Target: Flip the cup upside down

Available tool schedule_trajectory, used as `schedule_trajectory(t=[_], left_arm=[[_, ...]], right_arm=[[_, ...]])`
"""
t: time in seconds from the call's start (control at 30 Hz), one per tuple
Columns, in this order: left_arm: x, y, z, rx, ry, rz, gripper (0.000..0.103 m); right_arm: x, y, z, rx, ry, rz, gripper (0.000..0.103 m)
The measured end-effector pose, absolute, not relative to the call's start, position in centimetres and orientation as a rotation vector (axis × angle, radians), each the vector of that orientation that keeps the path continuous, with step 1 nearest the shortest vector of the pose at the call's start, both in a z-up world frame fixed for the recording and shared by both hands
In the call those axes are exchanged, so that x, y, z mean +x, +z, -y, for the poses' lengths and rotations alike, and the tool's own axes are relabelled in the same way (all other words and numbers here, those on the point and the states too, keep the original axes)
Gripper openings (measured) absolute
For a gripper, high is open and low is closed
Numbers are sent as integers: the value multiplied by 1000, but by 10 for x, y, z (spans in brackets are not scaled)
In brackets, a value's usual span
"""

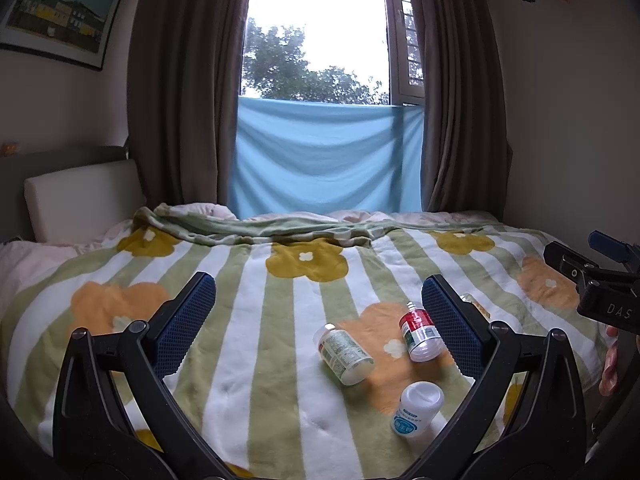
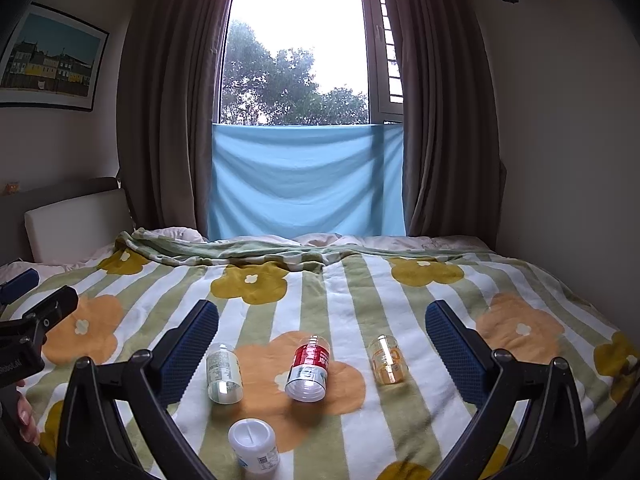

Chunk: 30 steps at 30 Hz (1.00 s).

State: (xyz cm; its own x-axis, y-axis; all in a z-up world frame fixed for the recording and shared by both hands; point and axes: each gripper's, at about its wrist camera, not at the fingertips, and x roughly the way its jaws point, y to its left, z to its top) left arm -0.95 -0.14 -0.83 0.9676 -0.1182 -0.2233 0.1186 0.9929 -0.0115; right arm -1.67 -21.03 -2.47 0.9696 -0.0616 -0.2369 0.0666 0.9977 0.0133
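Both grippers are hovering over the green-and-white striped flowered blanket (image 2: 360, 292), the left gripper (image 1: 319, 316) and right gripper (image 2: 321, 340) each standing released, jaws spread wide and empty. Four small cups are resting between them: a white plastic cup (image 2: 253, 446) standing nearest, a clear green-labelled cup (image 2: 223, 373), a red-labelled cup (image 2: 309, 368) and a small amber glass cup (image 2: 388, 360) lying tipped beyond it

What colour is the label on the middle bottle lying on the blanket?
Red above, white below, on the clear plastic bottle; best seen in the right wrist view.
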Motion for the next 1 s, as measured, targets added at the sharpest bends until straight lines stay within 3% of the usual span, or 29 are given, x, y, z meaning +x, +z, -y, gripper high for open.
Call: schedule_trajectory(t=[1.0], left_arm=[[-14, -7, 8, 48, -98, -188, 103]], right_arm=[[-14, -27, 206, 30, -55, -240, 103]])
